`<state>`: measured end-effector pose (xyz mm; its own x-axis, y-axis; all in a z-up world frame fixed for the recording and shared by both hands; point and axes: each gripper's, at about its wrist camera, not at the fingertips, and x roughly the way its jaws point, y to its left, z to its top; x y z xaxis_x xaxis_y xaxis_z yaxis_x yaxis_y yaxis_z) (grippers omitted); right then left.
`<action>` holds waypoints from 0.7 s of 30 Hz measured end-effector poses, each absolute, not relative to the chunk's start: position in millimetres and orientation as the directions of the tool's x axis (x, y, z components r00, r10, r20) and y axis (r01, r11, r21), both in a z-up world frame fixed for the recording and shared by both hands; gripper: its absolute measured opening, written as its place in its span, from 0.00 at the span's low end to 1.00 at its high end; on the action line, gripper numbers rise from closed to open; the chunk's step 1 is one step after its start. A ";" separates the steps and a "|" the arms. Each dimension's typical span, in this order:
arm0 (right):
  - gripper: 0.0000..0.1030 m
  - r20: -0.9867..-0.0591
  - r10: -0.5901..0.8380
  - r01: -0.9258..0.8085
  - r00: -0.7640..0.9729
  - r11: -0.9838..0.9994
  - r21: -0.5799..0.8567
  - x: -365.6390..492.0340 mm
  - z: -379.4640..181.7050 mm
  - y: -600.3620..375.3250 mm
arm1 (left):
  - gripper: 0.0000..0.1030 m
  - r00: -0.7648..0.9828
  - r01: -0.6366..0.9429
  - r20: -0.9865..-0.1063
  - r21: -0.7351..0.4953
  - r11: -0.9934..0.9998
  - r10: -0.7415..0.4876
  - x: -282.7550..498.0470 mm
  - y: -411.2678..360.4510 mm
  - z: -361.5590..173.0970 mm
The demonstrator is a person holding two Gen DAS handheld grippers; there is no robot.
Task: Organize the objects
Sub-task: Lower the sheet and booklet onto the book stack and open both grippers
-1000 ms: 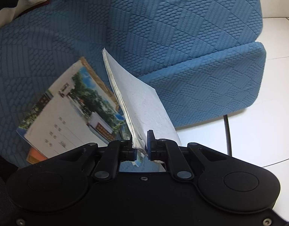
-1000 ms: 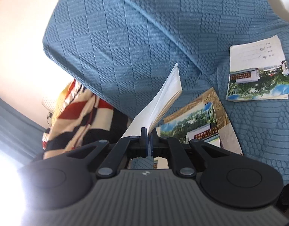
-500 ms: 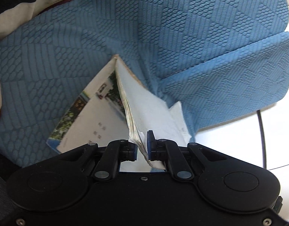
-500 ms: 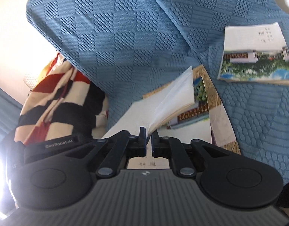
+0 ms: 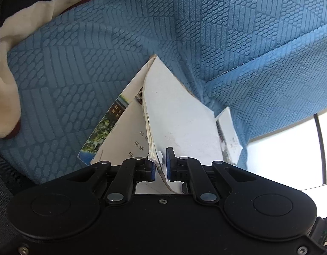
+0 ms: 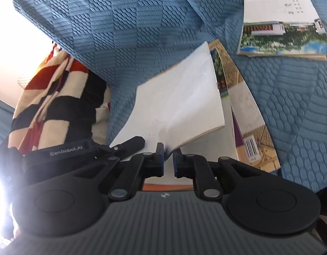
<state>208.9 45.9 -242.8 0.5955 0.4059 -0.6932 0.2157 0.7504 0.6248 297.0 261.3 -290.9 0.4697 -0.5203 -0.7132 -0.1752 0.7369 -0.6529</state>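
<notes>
Surface: blue sofa with a raised woven pattern, seat and backrest both in view.
Near stack: booklets lie flat on the seat, photo covers up, a barcode on the lowest.
Far booklet: a second one lies flat, well apart from the stack.
Throw: striped blanket, red, cream and black, at the sofa's end.

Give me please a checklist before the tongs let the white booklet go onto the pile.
1. Grip of left tongs on white booklet: ok, shut.
2. Release by right tongs: ok, they have just been opening, with the booklet corner between them, unpressed.
3. Booklet flat on pile: not ok, tilted.
4. Pile resting on blue sofa: ok.
5. Edges matching the pile: cannot tell.
</notes>
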 end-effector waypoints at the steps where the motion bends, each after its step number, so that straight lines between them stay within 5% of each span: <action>1: 0.13 -0.696 0.405 0.217 0.593 0.752 0.623 208.5 -243.5 46.8 | 0.08 0.468 -0.172 -0.720 -0.644 0.746 -0.513 297.0 260.0 -290.9; 5: 0.14 -0.713 0.395 0.233 0.579 0.757 0.610 207.1 -246.7 49.0 | 0.08 0.463 -0.171 -0.730 -0.630 0.757 -0.503 295.8 257.7 -294.7; 8: 0.18 -0.719 0.392 0.216 0.575 0.774 0.595 204.3 -244.0 50.7 | 0.18 0.480 -0.154 -0.727 -0.621 0.768 -0.492 292.9 257.6 -293.6; 12: 0.20 -0.740 0.414 0.189 0.530 0.793 0.579 199.1 -236.4 50.4 | 0.53 0.504 -0.140 -0.738 -0.582 0.801 -0.448 288.8 260.9 -284.9; 14: 0.20 -0.755 0.410 0.165 0.511 0.816 0.554 195.3 -230.9 51.9 | 0.59 0.522 -0.130 -0.742 -0.556 0.821 -0.420 287.6 263.6 -277.4; 16: 0.29 -0.770 0.402 0.147 0.496 0.835 0.530 191.6 -226.3 52.6 | 0.72 0.544 -0.123 -0.735 -0.547 0.828 -0.405 286.5 268.2 -271.1; 18: 0.52 -0.776 0.395 0.139 0.492 0.844 0.518 188.0 -222.1 51.2 | 0.79 0.572 -0.117 -0.723 -0.539 0.834 -0.387 285.2 273.0 -266.4; 21: 0.63 -0.774 0.378 0.132 0.507 0.854 0.503 184.9 -216.9 46.9 | 0.80 0.587 -0.108 -0.724 -0.513 0.851 -0.362 288.7 276.4 -263.5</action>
<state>184.9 46.9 -216.9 0.5072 0.3782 -0.7744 0.1317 0.8540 0.5034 288.7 276.4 -263.5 0.5866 -0.3622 -0.7244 -0.1081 0.8514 -0.5132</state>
